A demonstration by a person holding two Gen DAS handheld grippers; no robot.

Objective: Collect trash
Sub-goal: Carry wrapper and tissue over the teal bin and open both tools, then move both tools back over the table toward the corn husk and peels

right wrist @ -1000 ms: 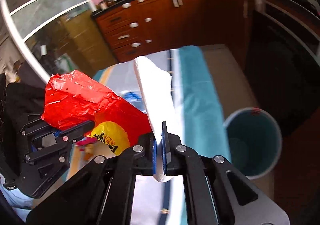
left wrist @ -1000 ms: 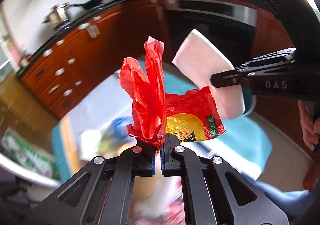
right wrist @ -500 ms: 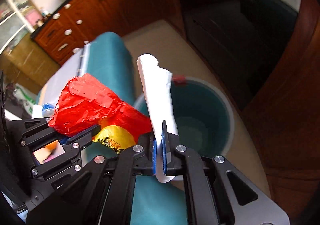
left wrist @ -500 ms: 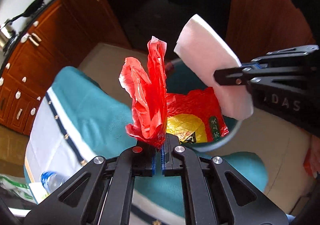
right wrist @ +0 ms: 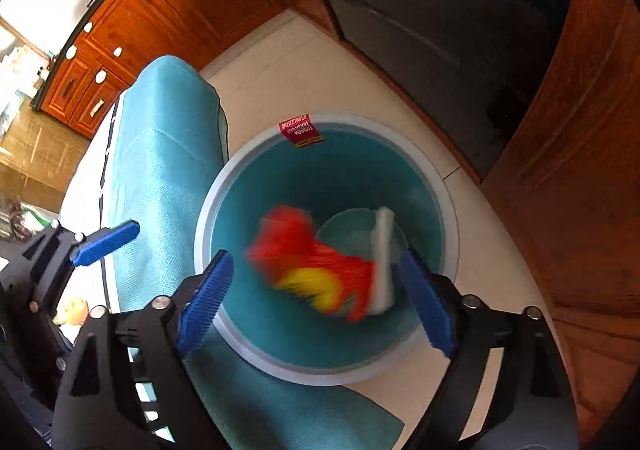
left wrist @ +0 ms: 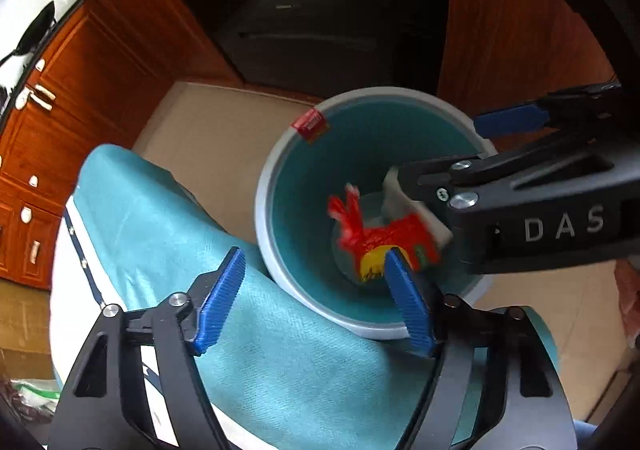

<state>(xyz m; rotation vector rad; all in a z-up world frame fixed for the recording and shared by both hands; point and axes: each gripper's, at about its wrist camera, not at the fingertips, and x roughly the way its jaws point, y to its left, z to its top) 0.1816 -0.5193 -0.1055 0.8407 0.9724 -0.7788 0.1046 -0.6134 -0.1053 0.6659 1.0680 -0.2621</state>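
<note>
Trash — a red and yellow wrapper [right wrist: 312,270] and a white tissue [right wrist: 383,258] — shows blurred inside the teal bin [right wrist: 320,366], at the picture's centre. Left tongs [left wrist: 316,300] and right tongs [right wrist: 316,302] both stand spread wide and grip nothing, poised over the bin's rim at 6 o'clock. Beside the bin, at 9 o'clock, a teal cloth [right wrist: 160,154] drapes downward.

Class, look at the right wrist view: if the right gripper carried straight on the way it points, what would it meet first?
Probably the red wrapper and white tissue, blurred inside the teal bin. The right gripper is open and aimed into the bin's mouth; depth is unclear.
</note>
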